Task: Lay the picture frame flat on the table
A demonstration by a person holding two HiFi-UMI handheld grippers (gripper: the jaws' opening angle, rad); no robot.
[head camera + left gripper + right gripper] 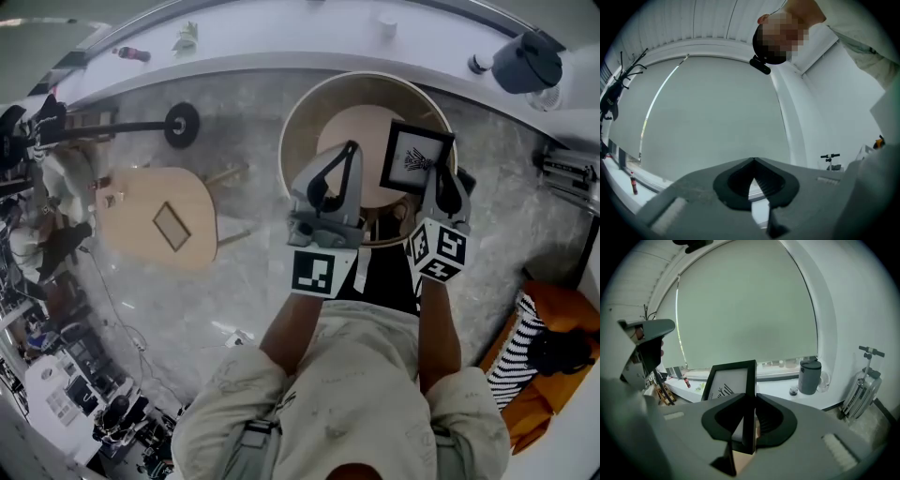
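Observation:
A black picture frame (413, 157) with a white print hangs tilted over the right side of the round wooden table (302, 120). My right gripper (441, 176) is shut on the frame's right edge. In the right gripper view the frame (729, 379) stands upright between the jaws of the right gripper (751, 400), its face turned to the left. My left gripper (351, 148) hovers over the table's middle, left of the frame and apart from it. In the left gripper view the tips of the left gripper (753, 161) meet with nothing between them.
A light wooden chair (156, 218) stands on the floor to the left, with a black stand (179, 124) behind it. A grey bin (527, 61) sits on the white sill at the top right. An orange cushion (548, 380) with striped cloth lies at the lower right.

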